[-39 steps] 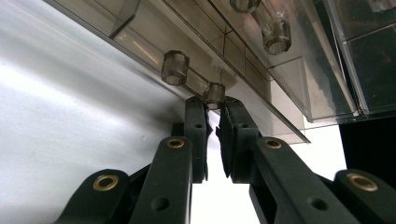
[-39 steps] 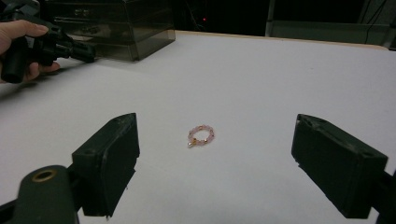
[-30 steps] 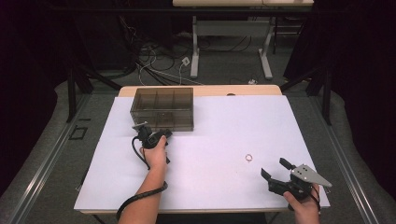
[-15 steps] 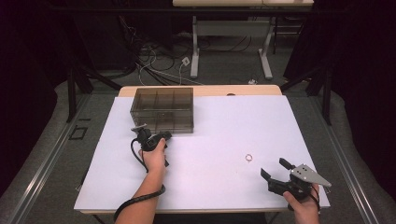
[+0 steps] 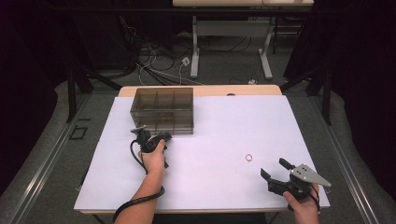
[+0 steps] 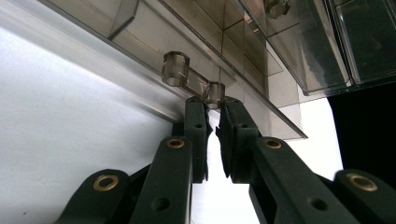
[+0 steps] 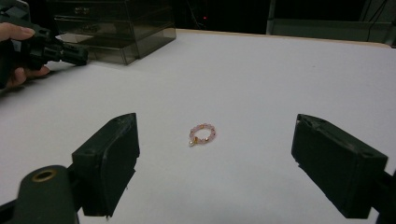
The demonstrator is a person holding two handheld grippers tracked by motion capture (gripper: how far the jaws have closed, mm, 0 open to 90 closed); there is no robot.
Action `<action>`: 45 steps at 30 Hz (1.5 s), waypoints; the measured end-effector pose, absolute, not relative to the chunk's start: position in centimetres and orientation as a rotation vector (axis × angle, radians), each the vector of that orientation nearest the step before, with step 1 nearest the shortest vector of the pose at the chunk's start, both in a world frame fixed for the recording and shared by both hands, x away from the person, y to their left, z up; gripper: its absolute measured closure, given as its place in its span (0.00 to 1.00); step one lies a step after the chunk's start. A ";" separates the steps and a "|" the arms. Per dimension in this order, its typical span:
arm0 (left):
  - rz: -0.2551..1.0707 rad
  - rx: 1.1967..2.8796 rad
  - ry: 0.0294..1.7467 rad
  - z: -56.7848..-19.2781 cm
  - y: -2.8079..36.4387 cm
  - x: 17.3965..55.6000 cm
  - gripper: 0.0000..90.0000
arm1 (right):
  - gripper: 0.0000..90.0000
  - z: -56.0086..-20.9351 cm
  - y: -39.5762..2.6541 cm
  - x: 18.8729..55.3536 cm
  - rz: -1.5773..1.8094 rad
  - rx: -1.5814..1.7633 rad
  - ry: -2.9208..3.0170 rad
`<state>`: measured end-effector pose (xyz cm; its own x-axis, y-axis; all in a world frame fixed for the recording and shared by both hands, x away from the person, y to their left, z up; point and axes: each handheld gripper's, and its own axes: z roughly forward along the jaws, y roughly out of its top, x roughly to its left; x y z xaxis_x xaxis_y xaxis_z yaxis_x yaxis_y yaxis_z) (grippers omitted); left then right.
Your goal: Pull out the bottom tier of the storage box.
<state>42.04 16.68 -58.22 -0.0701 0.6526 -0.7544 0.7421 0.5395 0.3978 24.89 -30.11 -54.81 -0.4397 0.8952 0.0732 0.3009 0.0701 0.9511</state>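
Smoky clear plastic makes up the drawer box [image 5: 163, 110] that stands on the left half of the white table [image 5: 224, 121], toward its far edge, with dividers showing through its top. Your left hand [image 5: 154, 157] is just in front of that box, holding the left gripper [image 5: 140, 132] up against the box's near lower face. In the left gripper view its two black jaws are nearly together, their tips pinched on a small clear drawer knob [image 6: 215, 93] that sticks out from the drawer front; a second, larger clear knob [image 6: 175, 68] sits just beside it, untouched. Moving right across the bare white surface, a small ring of pink beads, a bracelet [image 5: 249, 157], lies flat on the table, well apart from the box and nearer your right hand. In the right gripper view the bracelet [image 7: 202, 134] lies on the table ahead of and between the jaws, not touching either, with a small gold-coloured piece on its near side. At the near right corner your right hand [image 5: 303, 205] holds the right gripper [image 5: 275, 170] low over the table, its jaws spread wide and holding nothing, pointing toward the bracelet.
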 end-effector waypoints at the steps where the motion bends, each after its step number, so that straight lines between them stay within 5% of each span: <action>1: -0.112 1.162 1.776 -58.2 16.7 42.0 0.91 | 0.16 -54.8 -30.1 24.9 1.381 1.188 1.797; 24: -0.102 1.166 1.783 -58.1 16.6 41.8 0.90 | 0.16 -54.8 -30.1 24.9 1.381 1.186 1.798; 45: -0.095 1.216 1.775 -56.7 16.8 41.6 0.69 | 0.16 -54.8 -30.2 24.9 1.386 1.186 1.801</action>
<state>41.62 16.80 -56.74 -0.0564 0.6848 -0.7265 0.7582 0.5029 0.4151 24.90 -30.19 -54.83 -0.4444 0.8926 0.0761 0.3021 0.0694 0.9508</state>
